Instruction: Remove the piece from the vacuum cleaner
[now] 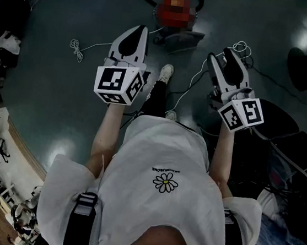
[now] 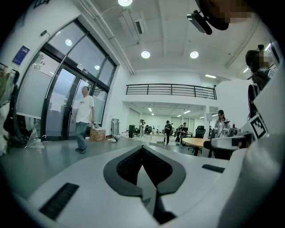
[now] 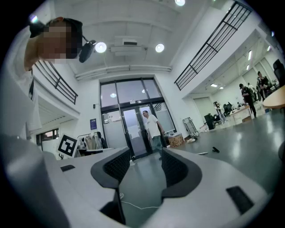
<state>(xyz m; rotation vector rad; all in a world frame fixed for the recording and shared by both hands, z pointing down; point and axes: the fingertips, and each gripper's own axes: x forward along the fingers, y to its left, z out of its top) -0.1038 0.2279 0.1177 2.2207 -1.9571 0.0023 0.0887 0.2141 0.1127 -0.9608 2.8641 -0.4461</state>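
Approach is the step in hand: the vacuum cleaner (image 1: 179,22) stands on the floor ahead of the person's feet, well apart from both grippers. From this distance I cannot tell which piece is to come off.

The left gripper (image 1: 140,29) has its fingers together on nothing. The right gripper (image 1: 222,54) holds its fingers spread wide, with only floor between them. A sound plan is probably to step in, lower both, steady the red body with the left and take the piece with the spread right.

The floor straight ahead is open. A white cord (image 1: 76,49) lies to the left, loose cables (image 1: 241,47) trail beneath the right gripper, and a dark stool base (image 1: 302,68) stands further right, so the middle line is safest.
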